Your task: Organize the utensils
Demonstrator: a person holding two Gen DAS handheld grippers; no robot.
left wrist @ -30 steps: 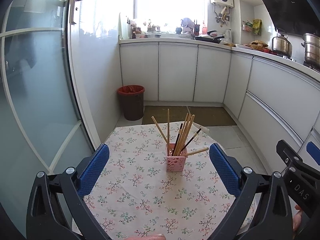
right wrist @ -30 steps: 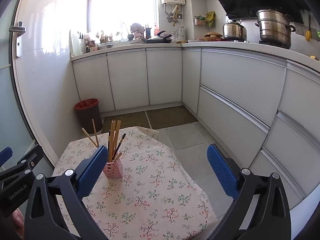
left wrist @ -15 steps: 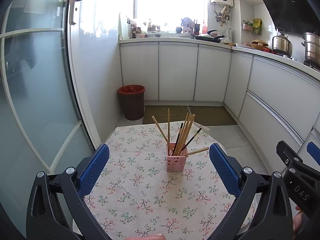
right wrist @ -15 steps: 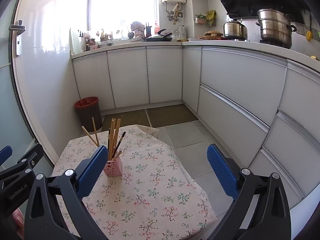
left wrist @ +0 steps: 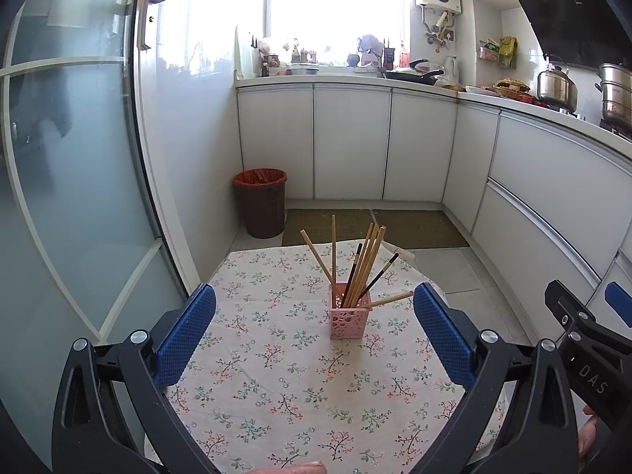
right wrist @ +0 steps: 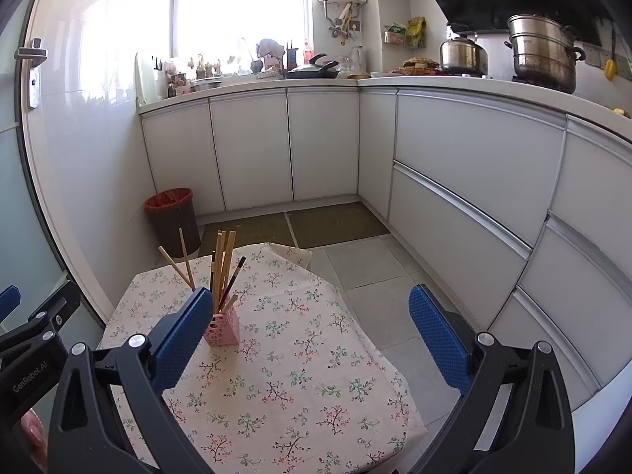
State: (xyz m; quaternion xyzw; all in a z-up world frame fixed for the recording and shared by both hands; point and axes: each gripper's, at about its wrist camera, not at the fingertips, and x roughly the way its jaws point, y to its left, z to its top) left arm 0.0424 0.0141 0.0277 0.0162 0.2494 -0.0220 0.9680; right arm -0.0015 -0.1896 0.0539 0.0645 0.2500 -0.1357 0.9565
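Note:
A pink perforated holder [left wrist: 349, 317] stands upright on the floral tablecloth [left wrist: 276, 375]. Several wooden and dark chopsticks [left wrist: 361, 264] stick out of it, fanned apart; one short one leans out to the right. My left gripper [left wrist: 314, 337] is open and empty, held above the cloth in front of the holder. In the right wrist view the holder [right wrist: 222, 328] sits just behind my left fingertip. My right gripper [right wrist: 312, 335] is open and empty, to the right of the holder.
The small table [right wrist: 300, 407] stands in a narrow kitchen. A glass door [left wrist: 79, 181] is close on the left. A brown bin [left wrist: 260, 202] with a red liner stands beyond the table. White cabinets [right wrist: 454, 181] run along the back and right.
Both grippers have drifted slightly; the right wrist view has pulled back and up a little. The holder and chopsticks have not moved.

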